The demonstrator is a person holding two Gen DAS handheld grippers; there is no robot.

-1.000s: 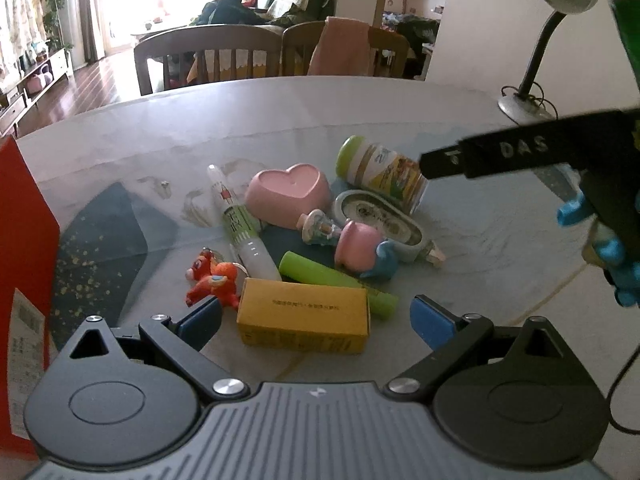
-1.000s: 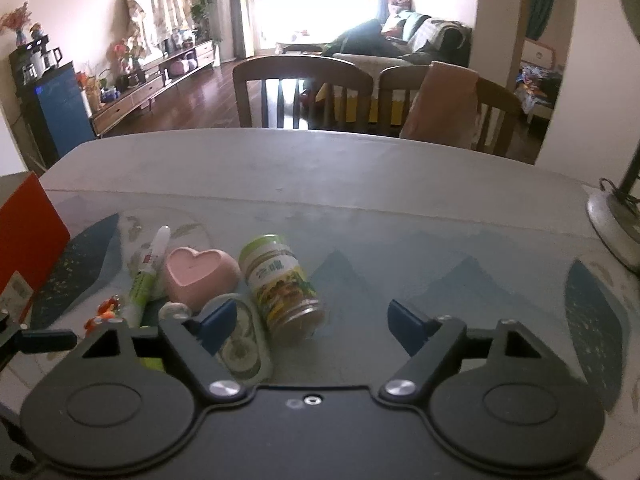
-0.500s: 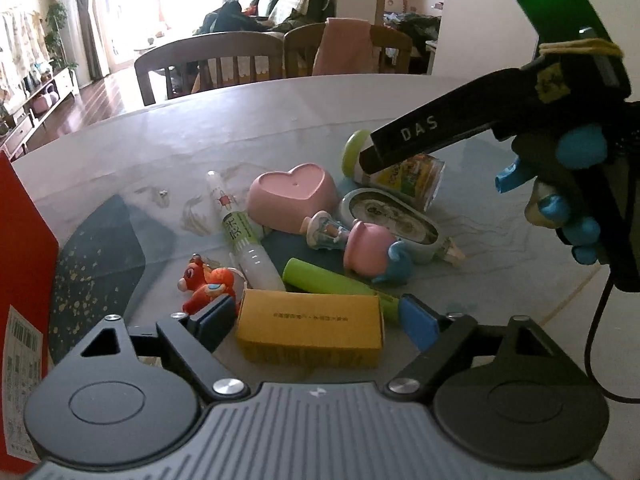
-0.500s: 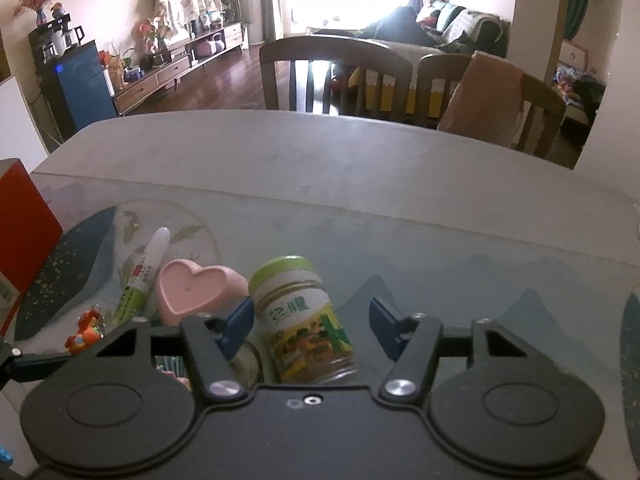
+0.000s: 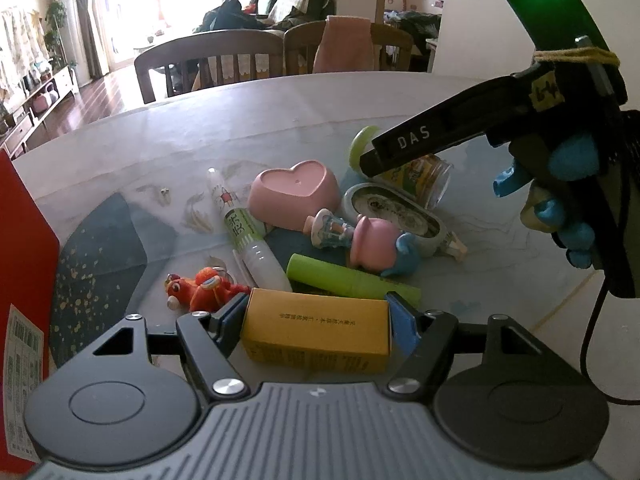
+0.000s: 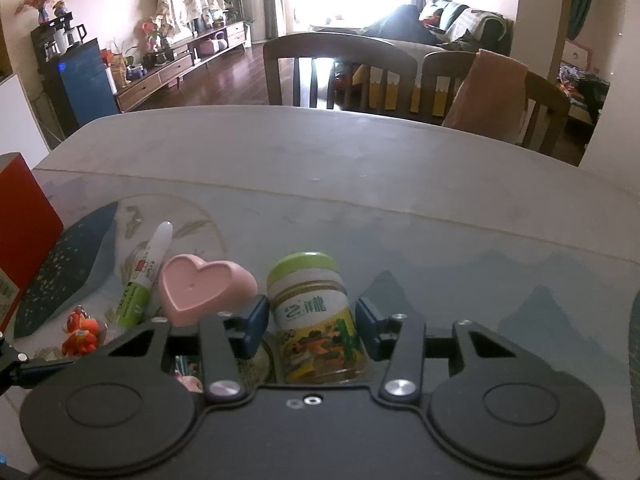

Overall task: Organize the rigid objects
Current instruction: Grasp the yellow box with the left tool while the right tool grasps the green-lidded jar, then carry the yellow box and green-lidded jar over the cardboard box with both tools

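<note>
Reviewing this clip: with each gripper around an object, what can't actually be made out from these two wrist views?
- Yellow box, left wrist view: near end hidden behind the left gripper; pad contact unclear while the jaws are closing.
- Jar, right wrist view: base hidden by the right gripper, jaws closing; in the left view, a black finger covers its middle.
- Red box: cut off by the frame edge.
- Oval tin: print too small.

Yellow box (image 5: pixel 316 334). Lime-green tube (image 5: pixel 352 280). Pink heart-shaped dish (image 5: pixel 294 192). Jar (image 6: pixel 314 320) with green lid and yellow pictorial label. Red-orange toy (image 5: pixel 200 286). Red carton (image 5: pixel 24 264), far left.
</note>
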